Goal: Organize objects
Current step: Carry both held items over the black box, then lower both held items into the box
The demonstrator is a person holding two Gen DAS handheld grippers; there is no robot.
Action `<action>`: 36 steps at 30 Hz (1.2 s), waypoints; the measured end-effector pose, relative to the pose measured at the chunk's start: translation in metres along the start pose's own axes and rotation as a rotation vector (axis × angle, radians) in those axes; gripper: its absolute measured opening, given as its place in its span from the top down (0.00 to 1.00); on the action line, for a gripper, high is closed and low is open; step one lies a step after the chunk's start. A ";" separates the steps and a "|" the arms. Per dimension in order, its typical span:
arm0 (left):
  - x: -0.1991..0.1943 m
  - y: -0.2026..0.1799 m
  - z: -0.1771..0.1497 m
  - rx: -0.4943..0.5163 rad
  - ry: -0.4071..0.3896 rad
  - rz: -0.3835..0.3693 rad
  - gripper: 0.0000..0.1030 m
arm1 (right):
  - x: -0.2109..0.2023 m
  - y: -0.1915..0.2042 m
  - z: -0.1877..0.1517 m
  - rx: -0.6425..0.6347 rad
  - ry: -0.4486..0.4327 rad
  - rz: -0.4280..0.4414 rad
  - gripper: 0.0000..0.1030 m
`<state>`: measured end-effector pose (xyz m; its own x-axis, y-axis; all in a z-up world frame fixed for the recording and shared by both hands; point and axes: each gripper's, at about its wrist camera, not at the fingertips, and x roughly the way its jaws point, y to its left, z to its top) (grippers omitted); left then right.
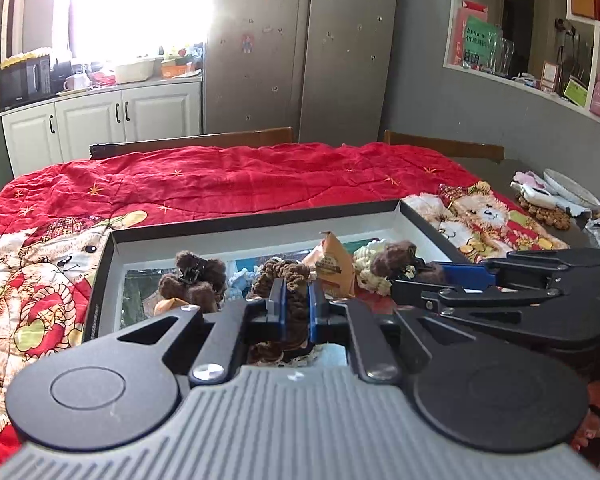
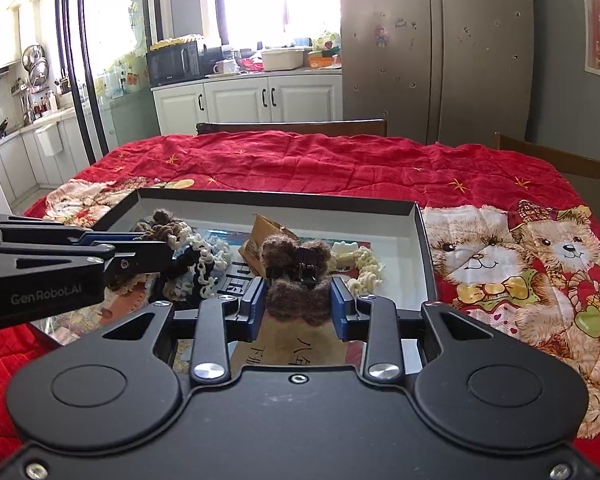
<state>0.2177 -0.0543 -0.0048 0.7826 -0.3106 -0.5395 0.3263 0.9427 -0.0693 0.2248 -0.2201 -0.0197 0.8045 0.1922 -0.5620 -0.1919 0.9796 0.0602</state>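
A shallow black box with a white inside (image 1: pixel 256 236) (image 2: pixel 404 236) lies on the red bear-print cloth. It holds fuzzy hair things and a tan snack packet (image 1: pixel 334 266) (image 2: pixel 260 240). My left gripper (image 1: pixel 297 300) is shut on a brown knitted scrunchie (image 1: pixel 296 280) over the box. My right gripper (image 2: pixel 299 300) has its pads against a brown fuzzy hair claw clip (image 2: pixel 296 280), which also shows in the left wrist view (image 1: pixel 394 258). A second brown claw clip (image 1: pixel 196 280) lies in the box at the left. A cream scrunchie (image 2: pixel 366 268) lies at the right.
The red cloth (image 1: pixel 240 176) covers the table beyond the box. A plate (image 1: pixel 572 188) and small items sit at the table's far right. Wooden chair backs (image 1: pixel 192 142) stand behind the table. Cabinets and a fridge (image 1: pixel 300 48) are beyond.
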 end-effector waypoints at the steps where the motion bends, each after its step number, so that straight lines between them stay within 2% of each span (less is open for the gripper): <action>1: 0.001 0.000 -0.001 0.002 0.002 0.002 0.87 | 0.001 0.000 0.000 -0.001 0.002 -0.001 0.69; 36: 0.028 0.003 -0.012 0.002 0.067 0.026 0.86 | 0.024 -0.003 -0.009 -0.019 0.028 -0.017 0.68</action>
<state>0.2340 -0.0585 -0.0303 0.7536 -0.2774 -0.5959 0.3075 0.9500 -0.0533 0.2400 -0.2191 -0.0413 0.7918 0.1740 -0.5855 -0.1897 0.9812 0.0351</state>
